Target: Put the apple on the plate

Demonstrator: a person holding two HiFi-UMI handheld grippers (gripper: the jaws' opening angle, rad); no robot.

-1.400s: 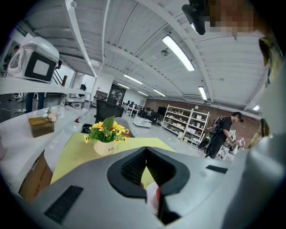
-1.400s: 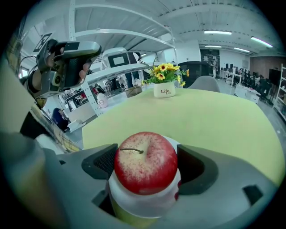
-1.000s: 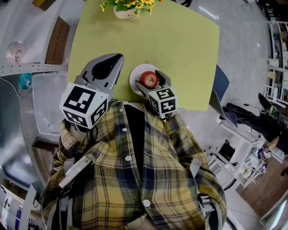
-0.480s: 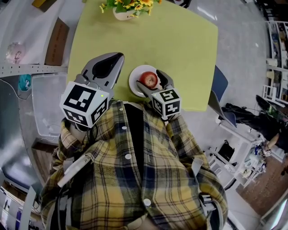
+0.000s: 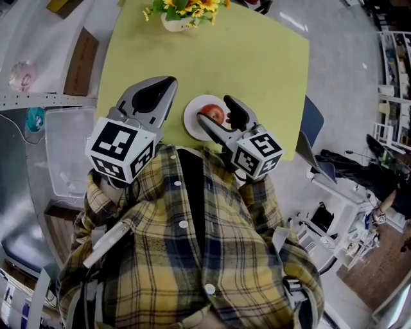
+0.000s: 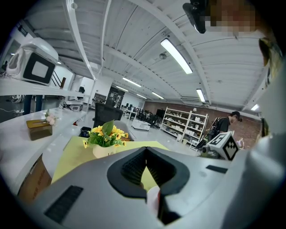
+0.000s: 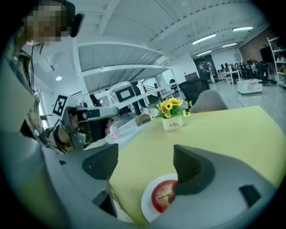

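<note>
A red apple (image 5: 216,114) rests on a small white plate (image 5: 192,115) at the near edge of the yellow-green table (image 5: 257,58). My right gripper (image 5: 215,110) is open, its two fingers standing apart above and beside the apple without gripping it. In the right gripper view the apple (image 7: 162,196) lies on the plate (image 7: 146,202) below the open right gripper (image 7: 143,163), partly hidden by the right-hand jaw. My left gripper (image 5: 168,83) hovers left of the plate, shut and holding nothing. In its own view the left gripper (image 6: 146,176) points over the table.
A white pot of yellow flowers (image 5: 178,13) stands at the table's far edge, also visible as the flower pot (image 7: 172,122). A clear plastic bin (image 5: 67,148) sits left of the table and a blue chair (image 5: 313,119) to the right.
My right gripper has drawn back toward the body and to the right, its jaws wider around the apple. The apple stays on the plate. The left gripper has not moved.
</note>
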